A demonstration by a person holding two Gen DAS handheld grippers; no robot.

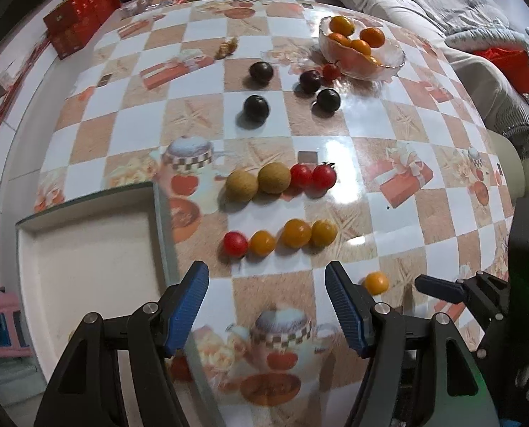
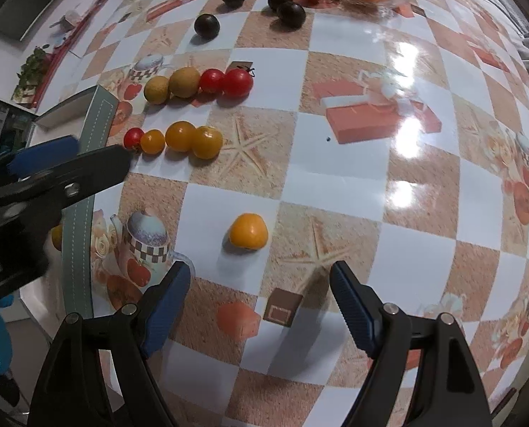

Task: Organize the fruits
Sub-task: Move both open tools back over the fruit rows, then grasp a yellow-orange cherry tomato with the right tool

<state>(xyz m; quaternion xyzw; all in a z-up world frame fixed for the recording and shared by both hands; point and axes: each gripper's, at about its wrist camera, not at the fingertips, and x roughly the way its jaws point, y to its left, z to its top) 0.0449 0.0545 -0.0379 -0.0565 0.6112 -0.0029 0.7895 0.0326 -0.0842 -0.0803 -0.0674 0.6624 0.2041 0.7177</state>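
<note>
here my right hand-held gripper (image 2: 261, 304) hangs over the table (image 2: 335, 149), jaws wide, nothing between them. a lone orange tomato (image 2: 248, 231) lies just ahead of its fingertips, on the table, apart from the rest. my left hand-held gripper (image 1: 267, 306) is also wide and empty, beside the white tray (image 1: 86, 267). beyond it sits a near row (image 1: 280, 236) of one red and three orange fruits, then a far row (image 1: 280, 179) of two tan and two red. four dark plums (image 1: 256, 107) lie scattered further off, near a glass bowl (image 1: 392, 62) of oranges.
</note>
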